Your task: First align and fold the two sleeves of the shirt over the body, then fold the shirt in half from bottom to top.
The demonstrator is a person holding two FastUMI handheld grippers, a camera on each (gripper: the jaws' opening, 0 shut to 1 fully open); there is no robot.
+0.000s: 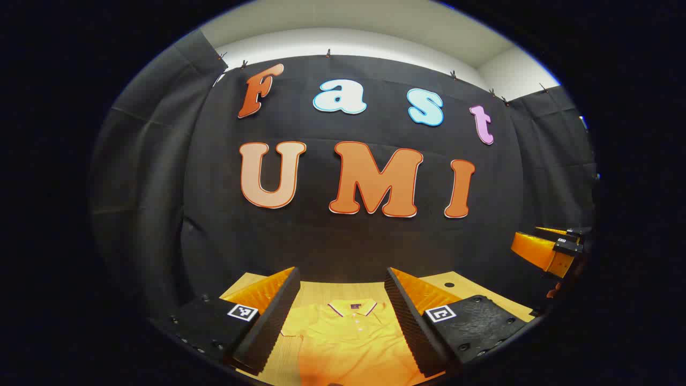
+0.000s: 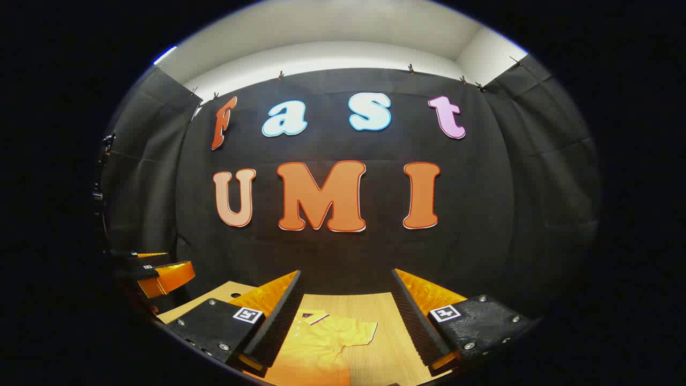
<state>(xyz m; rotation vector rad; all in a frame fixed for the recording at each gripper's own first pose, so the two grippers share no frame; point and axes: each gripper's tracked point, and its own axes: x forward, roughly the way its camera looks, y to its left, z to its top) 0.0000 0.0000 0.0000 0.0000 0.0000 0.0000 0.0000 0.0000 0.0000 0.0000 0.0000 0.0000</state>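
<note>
Shirt [image 1: 348,338]: a yellow polo lying flat on the wooden tabletop [image 1: 321,292], front side up, with a dark-trimmed collar [image 1: 353,307] and a short button placket below it.
Shirt's axis: in the left gripper view the collar points toward the booth's wall and the body runs back toward the camera, so the long axis goes from near edge to far edge of the tabletop.
Sleeve [image 2: 360,329]: in the right gripper view one short sleeve lies spread out sideways from the shirt [image 2: 321,348], flat on the wood, not folded over the body.
Room beyond the collar: a bare strip of tabletop lies between the collar and the far edge, where the wall begins.
Room beside the sleeve: in the right gripper view open wood [image 2: 386,343] runs from the sleeve's cuff outward.
Left tongs [image 1: 342,316]: spread wide, nothing between the fingers, held above the shirt with the collar showing in the gap.
Right tongs [image 2: 345,319]: spread wide, gripping nothing, held above the shirt's shoulder and sleeve.
Tongs relative to the shirt: both are apart from the cloth; each also shows at the edge of the other's view, off to the shirt's side and well above the tabletop.
</note>
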